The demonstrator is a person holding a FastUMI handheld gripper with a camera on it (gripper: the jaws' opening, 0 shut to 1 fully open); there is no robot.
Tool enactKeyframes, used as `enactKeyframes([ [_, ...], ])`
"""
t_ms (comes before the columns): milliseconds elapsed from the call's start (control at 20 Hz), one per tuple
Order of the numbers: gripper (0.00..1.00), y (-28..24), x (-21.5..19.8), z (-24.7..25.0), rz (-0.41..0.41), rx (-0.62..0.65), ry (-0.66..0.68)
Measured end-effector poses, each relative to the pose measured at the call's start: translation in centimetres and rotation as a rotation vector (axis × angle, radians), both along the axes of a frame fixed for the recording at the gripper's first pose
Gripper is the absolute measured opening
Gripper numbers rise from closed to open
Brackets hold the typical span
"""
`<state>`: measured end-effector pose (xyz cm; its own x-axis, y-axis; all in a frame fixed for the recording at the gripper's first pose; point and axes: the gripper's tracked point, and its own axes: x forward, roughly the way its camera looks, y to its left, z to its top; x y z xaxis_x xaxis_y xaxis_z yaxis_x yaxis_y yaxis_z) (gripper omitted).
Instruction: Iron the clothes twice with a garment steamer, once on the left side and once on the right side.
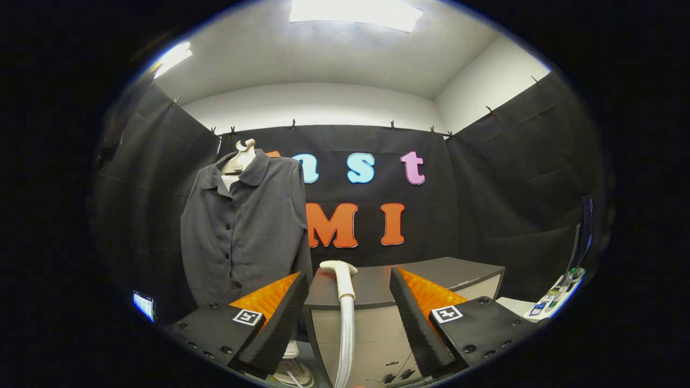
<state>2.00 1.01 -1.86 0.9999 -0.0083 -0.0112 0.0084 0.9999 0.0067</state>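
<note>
A dark grey buttoned shirt hangs on a cream dress form to the left, beyond my left finger. The white steamer head stands upright on its ribbed hose, just ahead of my fingers and in line with the gap between them. My gripper is open, its fingers spread wide on either side of the hose and touching nothing. The steamer's white base shows low down, partly hidden behind my left finger.
A dark-topped cabinet with pale drawer fronts stands right behind the steamer head. A lit phone screen sits low at the left. Several small items lie on a white surface at the right.
</note>
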Motion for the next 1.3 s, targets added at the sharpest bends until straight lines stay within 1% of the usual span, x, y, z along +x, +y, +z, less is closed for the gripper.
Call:
enactKeyframes([
  [300, 0.98, -0.5, 2.9, 0.9, -0.066, 0.031, -0.001],
  [350, 0.98, -0.2, 3.7, 1.1, -0.058, 0.026, 0.001],
  [500, 0.98, 1.6, 6.6, 1.3, 0.007, 0.032, 0.042],
  [700, 0.98, 0.4, 12.6, 1.9, 0.025, 0.063, 0.083],
  [850, 1.00, 1.4, 17.7, 0.7, 0.123, 0.153, 0.170],
  [950, 1.00, 1.2, 20.9, -0.4, 0.168, 0.203, 0.233],
  [1000, 1.00, 0.9, 22.5, -0.8, 0.187, 0.208, 0.250],
  [1150, 0.98, -0.7, 26.7, -2.9, 0.188, 0.144, 0.293],
  [1300, 0.98, -0.3, 29.3, -5.3, 0.212, 0.106, 0.359],
])
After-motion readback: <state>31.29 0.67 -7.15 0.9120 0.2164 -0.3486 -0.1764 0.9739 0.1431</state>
